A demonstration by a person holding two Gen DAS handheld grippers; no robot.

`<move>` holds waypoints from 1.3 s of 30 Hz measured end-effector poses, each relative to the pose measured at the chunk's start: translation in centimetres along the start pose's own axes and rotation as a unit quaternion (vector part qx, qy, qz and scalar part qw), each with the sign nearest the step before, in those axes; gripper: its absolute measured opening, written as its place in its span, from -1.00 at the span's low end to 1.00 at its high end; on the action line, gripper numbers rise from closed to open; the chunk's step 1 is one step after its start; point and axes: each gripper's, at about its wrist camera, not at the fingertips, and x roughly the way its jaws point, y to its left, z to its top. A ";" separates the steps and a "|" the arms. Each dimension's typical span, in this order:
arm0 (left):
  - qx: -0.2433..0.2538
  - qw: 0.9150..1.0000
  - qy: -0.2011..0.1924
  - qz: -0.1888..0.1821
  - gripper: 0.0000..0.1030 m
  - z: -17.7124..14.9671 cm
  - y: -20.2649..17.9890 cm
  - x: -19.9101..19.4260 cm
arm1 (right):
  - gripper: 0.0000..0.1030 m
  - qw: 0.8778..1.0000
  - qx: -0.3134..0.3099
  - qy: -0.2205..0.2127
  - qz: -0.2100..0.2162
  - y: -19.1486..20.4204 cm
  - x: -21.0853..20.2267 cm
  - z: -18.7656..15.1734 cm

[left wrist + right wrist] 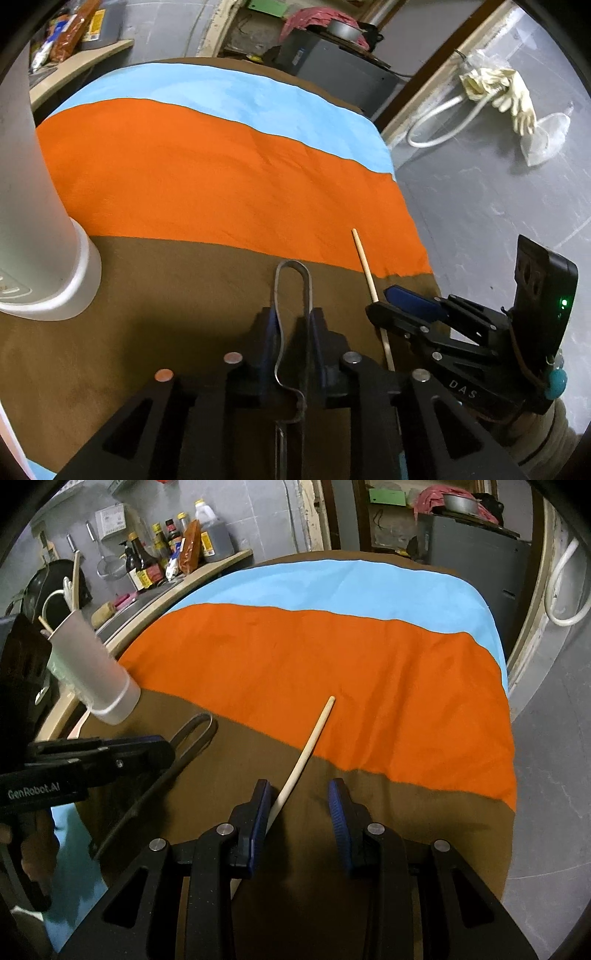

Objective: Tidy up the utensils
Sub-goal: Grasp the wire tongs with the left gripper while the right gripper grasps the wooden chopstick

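Left tool (291, 317) narrowed around the looped wire handle of a metal utensil (291, 261), lying on the brown strip of the cloth-covered bench (406, 805) near the white cup (99, 672). Loop filling the gap between the pads; impossible to tell whether gripped or merely enclosed. Right tool (299, 794) parted, nothing gripped, farther from the white cup than the left. Wooden chopstick (306, 753) flat on the cloth beyond the utensil from the white cup, touching the inner face of the pad nearer the cup, well clear of the other pad. Chopstick tip on the orange band, pointing away from the tool. White cup upright at the bench edge, thin sticks inside.
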 end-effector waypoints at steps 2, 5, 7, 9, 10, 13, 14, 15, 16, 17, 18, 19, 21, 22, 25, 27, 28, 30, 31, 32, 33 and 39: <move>0.010 1.000 0.005 0.001 -0.61 -0.1 -0.2 0.0 | -0.55 1.000 -0.004 0.001 0.000 0.0 -0.4 -0.4; 0.022 0.999 0.022 0.014 -0.61 -0.2 -0.5 0.6 | -0.63 1.000 0.004 0.006 0.007 -0.6 -1.1 -1.1; 0.030 0.999 0.029 0.022 -0.61 -0.1 -0.7 0.8 | -0.63 1.000 0.014 0.010 0.014 -0.9 -1.1 -1.3; 0.043 0.998 0.039 0.032 -0.61 0.2 -1.2 1.2 | -0.63 0.999 0.036 0.020 0.024 -1.3 -1.0 -1.0; 0.048 0.997 0.042 0.035 -0.61 0.3 -1.4 1.3 | -0.63 0.998 0.043 0.024 0.029 -1.5 -0.7 -0.9; 0.058 0.996 0.045 0.044 -0.61 0.4 -1.6 1.5 | -0.63 0.997 0.065 0.028 0.033 -1.7 0.1 -0.5; 0.060 0.996 0.045 0.046 -0.61 0.4 -1.8 1.5 | -0.63 0.997 0.071 0.028 0.033 -1.7 0.3 -0.3; 0.060 0.996 0.045 0.048 -0.61 0.4 -1.9 1.5 | -0.63 0.996 0.078 0.027 0.031 -1.6 0.4 -0.2; 0.059 0.996 0.044 0.050 -0.61 0.4 -1.8 1.5 | -0.63 0.996 0.085 0.026 0.028 -1.4 0.6 -0.1; 0.057 0.996 0.044 0.051 -0.61 0.5 -1.9 1.5 | -0.63 0.995 0.089 0.024 0.024 -1.3 0.7 -0.1; 0.056 0.996 0.045 0.052 -0.61 0.7 -1.9 1.6 | -0.63 0.995 0.092 0.023 0.022 -1.1 1.0 0.1; 0.055 0.996 0.045 0.053 -0.61 0.8 -1.8 1.6 | -0.63 0.995 0.096 0.021 0.019 -1.0 1.2 0.2; 0.055 0.996 0.047 0.055 -0.61 0.9 -1.9 1.7 | -0.63 0.995 0.101 0.018 0.014 -1.0 1.5 0.5; 0.057 0.996 0.049 0.057 -0.61 1.0 -2.0 1.8 | -0.63 0.995 0.099 0.019 0.013 -0.8 1.8 0.7; 0.071 0.994 0.060 0.065 -0.60 1.2 -2.2 2.0 | -0.63 0.995 0.094 0.024 0.011 -0.8 2.1 1.2; 0.077 0.992 0.069 0.071 -0.60 1.5 -2.4 2.2 | -0.63 0.995 0.094 0.031 0.009 -0.7 2.3 1.6; 0.081 0.991 0.074 0.076 -0.60 1.7 -2.6 2.3 | -0.64 0.995 0.094 0.033 0.009 -0.8 2.4 1.6; 0.086 0.990 0.078 0.082 -0.60 1.8 -2.9 2.5 | -0.72 0.994 0.097 0.040 0.001 -0.7 2.5 1.9; 0.087 0.990 0.078 0.084 -0.61 1.9 -2.9 2.5 | -0.83 0.994 0.098 0.041 -0.002 -0.8 2.6 2.0; 0.088 0.989 0.077 0.086 -0.61 1.9 -3.0 2.5 | -0.89 0.994 0.102 0.041 -0.004 -0.9 2.6 2.0; 0.087 0.990 0.076 0.085 -0.61 1.9 -3.0 2.4 | -0.91 0.993 0.113 0.039 0.003 -1.1 2.6 2.1; 0.063 0.997 0.009 0.048 -0.62 1.1 -2.3 -0.7 | -0.92 0.987 0.151 -0.009 0.048 -1.0 0.8 1.0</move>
